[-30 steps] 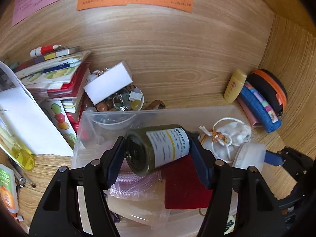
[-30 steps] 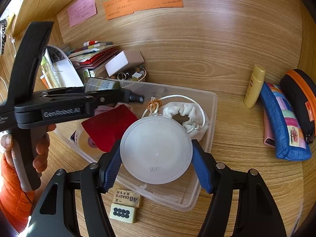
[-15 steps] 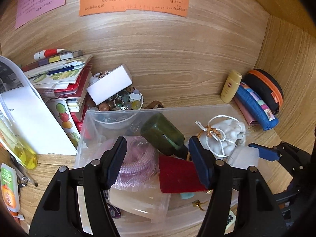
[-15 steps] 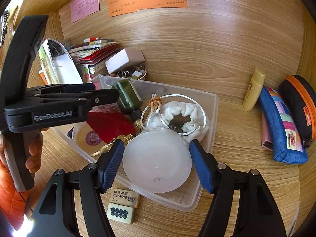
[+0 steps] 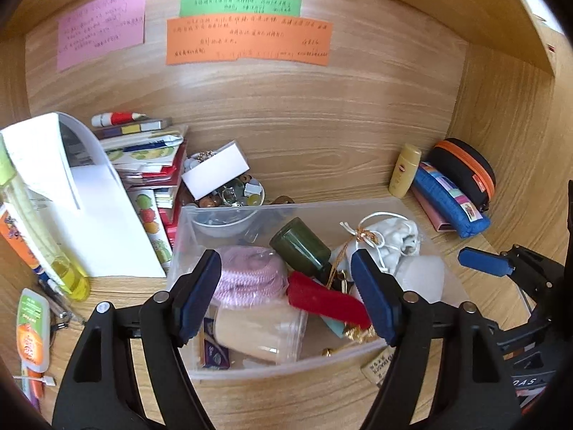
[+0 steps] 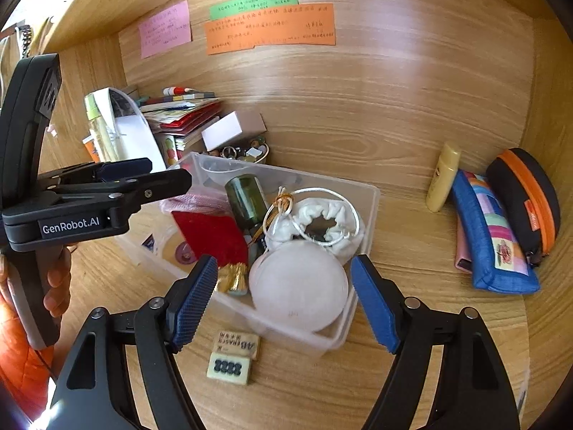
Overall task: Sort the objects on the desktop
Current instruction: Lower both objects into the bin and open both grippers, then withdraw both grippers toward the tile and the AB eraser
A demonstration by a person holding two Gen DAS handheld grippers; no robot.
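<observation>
Sitting in the clear bin now are the green bottle, lying on its side with its label hidden, and the frosted white jar at the bin's near corner, bottom toward the right camera. Left gripper hangs over the bin with jaws opening and nothing between the pads; the bottle lies just past them. Right gripper is opening too, blue pads clear of the jar on both sides. Rest of the bin is a jumble: white drawstring pouch, red cloth with a gold fringe, pink coil, a plastic cup, half buried and hard to read through the plastic. Two small tiles sit on the desk just in front of the bin. Behind it a bowl of beads is partly covered by a white box, next to a book stack. Off right: yellow bottle, blue pencil case, black-orange case. Sticky notes on the back wall are too blurry to read. A hand on the left gripper's handle is cut off at the frame edge.
</observation>
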